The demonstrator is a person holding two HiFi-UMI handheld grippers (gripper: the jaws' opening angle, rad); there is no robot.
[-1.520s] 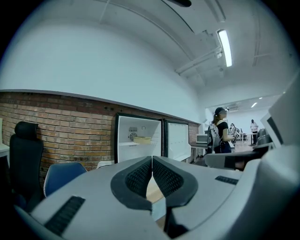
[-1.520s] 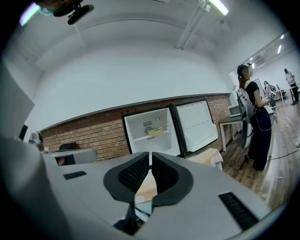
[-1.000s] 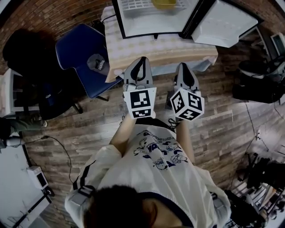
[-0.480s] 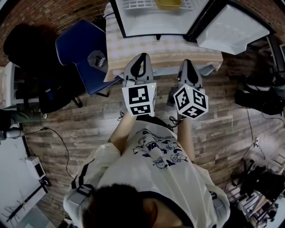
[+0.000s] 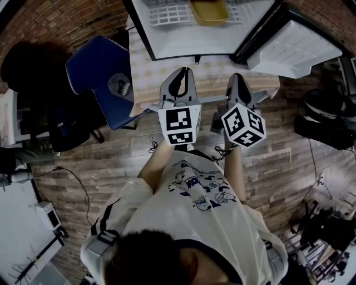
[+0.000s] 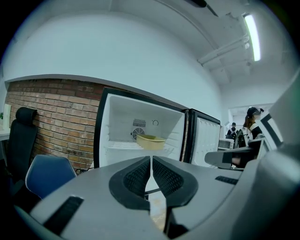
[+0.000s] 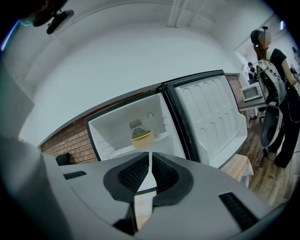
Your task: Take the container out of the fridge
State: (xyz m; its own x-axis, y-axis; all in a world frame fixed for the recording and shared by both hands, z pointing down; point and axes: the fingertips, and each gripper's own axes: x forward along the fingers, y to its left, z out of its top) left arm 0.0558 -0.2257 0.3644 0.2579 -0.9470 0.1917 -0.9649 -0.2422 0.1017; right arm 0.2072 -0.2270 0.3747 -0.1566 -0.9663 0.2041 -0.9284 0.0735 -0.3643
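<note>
Head view shows the yellow container point(image 5: 208, 11) sitting on the wire shelf point(image 5: 161, 12) inside the open fridge point(image 5: 189, 49). It is well apart from both grippers, which hang over the near edge of the cloth-covered table point(image 5: 156, 72). The left gripper point(image 5: 179, 72) and right gripper point(image 5: 237, 77) each have their jaws pressed together on nothing. Reaching in like that would likely shove the container deeper or tip it, and the open door point(image 5: 295, 47) at the right could be clipped.
</note>
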